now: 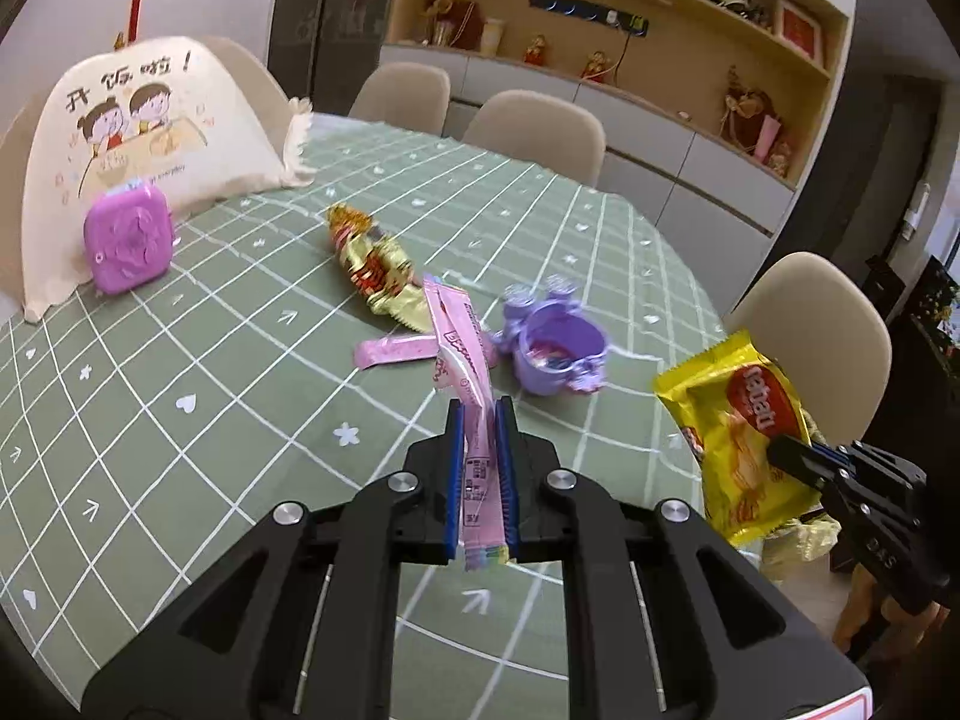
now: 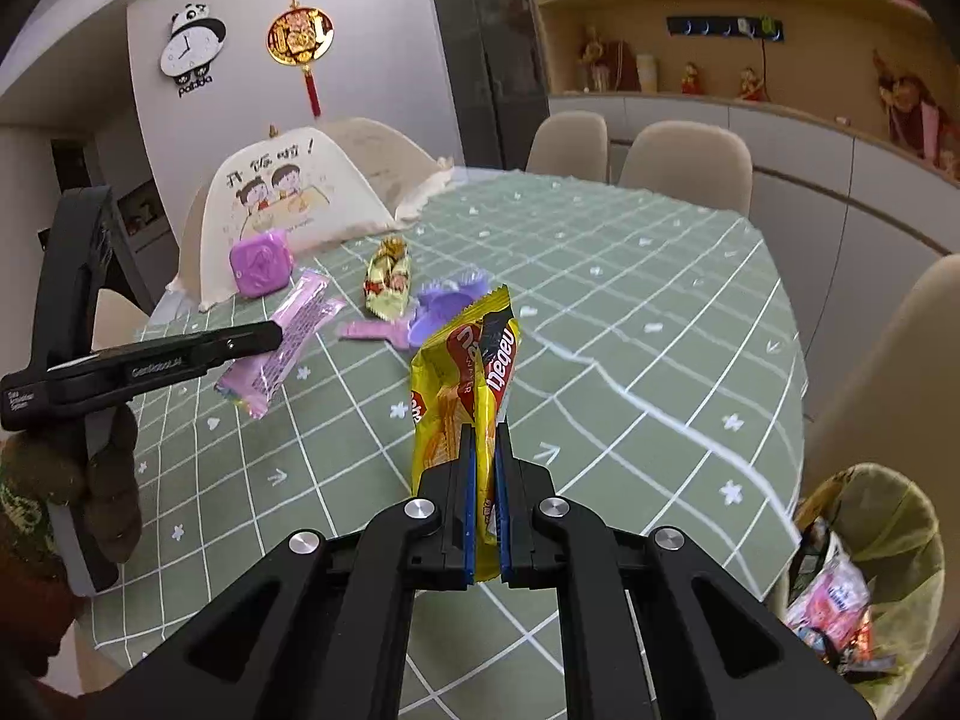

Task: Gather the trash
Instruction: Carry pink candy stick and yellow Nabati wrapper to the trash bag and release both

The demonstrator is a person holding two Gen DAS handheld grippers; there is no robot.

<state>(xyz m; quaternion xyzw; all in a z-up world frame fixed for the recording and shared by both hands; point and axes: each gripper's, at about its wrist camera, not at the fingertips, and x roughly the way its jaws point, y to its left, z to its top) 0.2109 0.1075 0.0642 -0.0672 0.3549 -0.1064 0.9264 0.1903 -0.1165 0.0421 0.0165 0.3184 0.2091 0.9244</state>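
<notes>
My left gripper (image 1: 480,414) is shut on a pink snack wrapper (image 1: 459,354), lifted off the green checked table (image 1: 210,372); from the right wrist view the left gripper (image 2: 273,336) holds that pink wrapper (image 2: 288,336) in the air at the left. My right gripper (image 2: 485,429) is shut on a yellow wafer wrapper (image 2: 462,372), also held above the table. The left wrist view shows the yellow wrapper (image 1: 738,438) at the right, pinched by the right gripper (image 1: 786,456). A gold wrapper (image 1: 375,264) and a second pink wrapper (image 1: 396,353) lie on the cloth.
A purple toy cup (image 1: 558,348) stands beside the lying wrappers. A purple square box (image 1: 129,240) sits against a cream mesh food cover (image 1: 144,138). Beige chairs ring the table. A bin with a yellowish bag (image 2: 882,534), holding several wrappers, stands at the table's right edge.
</notes>
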